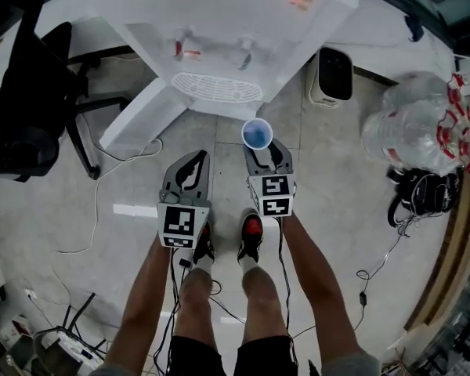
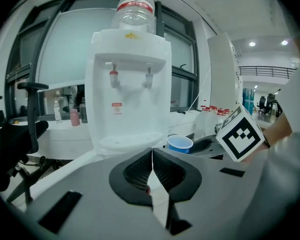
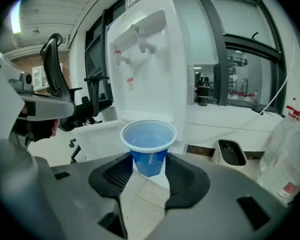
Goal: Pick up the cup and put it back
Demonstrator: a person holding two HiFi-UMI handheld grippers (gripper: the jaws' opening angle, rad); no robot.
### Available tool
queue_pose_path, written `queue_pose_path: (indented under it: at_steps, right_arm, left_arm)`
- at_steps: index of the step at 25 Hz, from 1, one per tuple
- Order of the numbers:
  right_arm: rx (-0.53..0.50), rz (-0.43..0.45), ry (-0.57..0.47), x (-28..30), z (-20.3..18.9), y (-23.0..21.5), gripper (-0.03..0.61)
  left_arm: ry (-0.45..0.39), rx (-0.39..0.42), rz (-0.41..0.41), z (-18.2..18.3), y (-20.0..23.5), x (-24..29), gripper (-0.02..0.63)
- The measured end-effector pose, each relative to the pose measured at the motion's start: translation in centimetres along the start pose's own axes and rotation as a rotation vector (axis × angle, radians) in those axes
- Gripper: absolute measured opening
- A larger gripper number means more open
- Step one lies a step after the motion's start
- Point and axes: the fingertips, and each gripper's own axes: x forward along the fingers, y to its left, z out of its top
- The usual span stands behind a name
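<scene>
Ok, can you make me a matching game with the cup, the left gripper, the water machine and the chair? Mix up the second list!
Things:
1. cup
2. left gripper
3. water dispenser
4. office chair

What fits:
A. black, at the left of the head view
B. blue, held by the right gripper
C. shut, with nothing in it
D. white, straight ahead of both grippers

Pairs: 1-B, 2-C, 3-D, 4-A
</scene>
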Motion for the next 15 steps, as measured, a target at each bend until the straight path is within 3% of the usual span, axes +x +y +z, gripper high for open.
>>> queue_pose_path:
  at_steps: [6,15]
  right_arm:
    - [-0.036,0.021,-0.006,-6.1,4.3,0.6,0.206]
    - [0.007,0.023,-0.018,-13.6,10.3,-0.1,0.206]
  left_arm:
    - [-0.003,0.008,-0.022,5.4,-2.3,-2.1,0.025]
    - [-0.006,0.006,-0.034,12.0,-4.8,-5.2,0.025]
